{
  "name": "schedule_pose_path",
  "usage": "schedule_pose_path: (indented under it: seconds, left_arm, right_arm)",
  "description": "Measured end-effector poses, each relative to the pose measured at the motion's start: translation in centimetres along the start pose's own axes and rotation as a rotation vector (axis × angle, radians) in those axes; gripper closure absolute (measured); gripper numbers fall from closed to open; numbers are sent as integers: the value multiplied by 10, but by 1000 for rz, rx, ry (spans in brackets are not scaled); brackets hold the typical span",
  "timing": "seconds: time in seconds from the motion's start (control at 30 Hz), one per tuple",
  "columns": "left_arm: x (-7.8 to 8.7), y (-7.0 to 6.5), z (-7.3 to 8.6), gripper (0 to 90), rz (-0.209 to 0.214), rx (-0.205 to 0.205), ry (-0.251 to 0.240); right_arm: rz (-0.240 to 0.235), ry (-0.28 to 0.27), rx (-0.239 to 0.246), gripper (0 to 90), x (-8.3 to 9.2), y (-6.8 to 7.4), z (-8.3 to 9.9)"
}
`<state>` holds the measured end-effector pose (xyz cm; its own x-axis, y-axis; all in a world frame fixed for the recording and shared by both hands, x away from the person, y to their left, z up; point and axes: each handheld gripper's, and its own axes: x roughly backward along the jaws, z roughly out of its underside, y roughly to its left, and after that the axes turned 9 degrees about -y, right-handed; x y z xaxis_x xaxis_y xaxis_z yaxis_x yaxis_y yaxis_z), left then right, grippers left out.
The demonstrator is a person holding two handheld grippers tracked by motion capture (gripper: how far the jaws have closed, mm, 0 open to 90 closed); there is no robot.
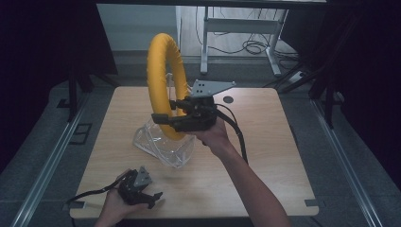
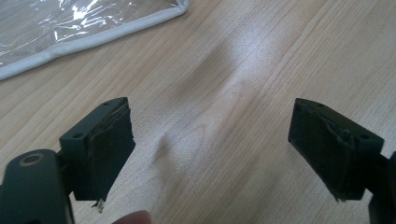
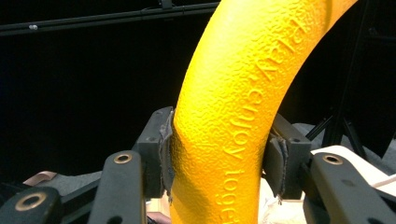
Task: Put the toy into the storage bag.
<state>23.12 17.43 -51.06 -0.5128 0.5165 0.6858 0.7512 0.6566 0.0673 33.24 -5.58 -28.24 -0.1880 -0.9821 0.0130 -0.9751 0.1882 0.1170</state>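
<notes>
Presently the right tool (image 1: pixel 163 118) pinches one yellow ring (image 1: pixel 161 75) over one clear bag (image 1: pixel 161 144); the left tool (image 2: pixel 210 149) rests spread.

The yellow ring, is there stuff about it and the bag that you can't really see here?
- Yellow ring: in the high view its bottom sits behind the right gripper and the clear bag, so whether it is inside the bag is unclear.
- Raised lettering on the ring: in the right gripper view the bottom edge cuts it off after "Play, enjoy toge".
- Clear bag: in the left gripper view the top and left edges crop it.
</notes>
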Motion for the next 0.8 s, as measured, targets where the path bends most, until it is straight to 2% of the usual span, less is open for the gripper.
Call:
schedule_pose_path:
  seconds: [0.07, 0.8]
  left_arm:
    - [0, 0, 0, 140, 0, 0, 1]
    - [-2, 0, 1, 140, -4, -5, 5]
  right_arm:
    - [-3, 5, -16, 496, -2, -1, 4]
    - [-4, 30, -48, 495, -13, -14, 24]
